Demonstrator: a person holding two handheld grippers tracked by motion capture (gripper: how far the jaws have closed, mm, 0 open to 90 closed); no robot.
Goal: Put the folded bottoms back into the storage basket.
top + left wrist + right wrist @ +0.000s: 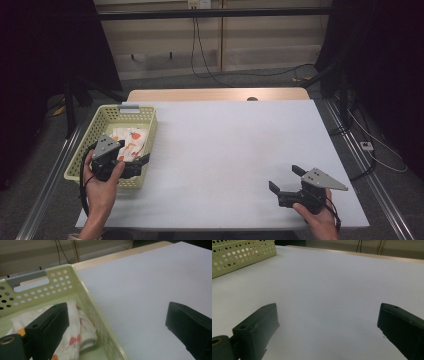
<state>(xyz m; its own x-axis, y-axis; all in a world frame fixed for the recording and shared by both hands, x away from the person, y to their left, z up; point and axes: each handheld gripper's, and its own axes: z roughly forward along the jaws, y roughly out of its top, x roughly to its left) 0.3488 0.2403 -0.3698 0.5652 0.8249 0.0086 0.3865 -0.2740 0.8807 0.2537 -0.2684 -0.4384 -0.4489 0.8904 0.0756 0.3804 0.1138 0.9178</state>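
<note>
Two black two-jaw grippers are held, one in each hand, over a white-covered table (225, 150). The left gripper (141, 161) is seen in the high view at the near right corner of a pale yellow-green perforated plastic basket (112, 114); the right gripper (286, 179) is seen well apart from it, low over bare table surface.

Much of the white cloth printed with small orange and red shapes (131, 142), lying inside the basket, is hidden in the high view behind the left gripper's grey plate and the hand. The pattern is too blurred to identify. The near end of the basket is cut off in the left gripper view.

What the high view cannot settle is shown in the left gripper view: the left gripper (117, 322) straddles the basket's right wall (100, 317), with one jaw inside the basket over the cloth (80, 332) and the other outside over the table. Whether the inner jaw touches the cloth cannot be told. In the right gripper view, a corner of the basket (242, 255) is seen far off to the upper left of the right gripper (328, 320).

Both pairs of jaws are spread wide apart, and nothing is gripped by either.
</note>
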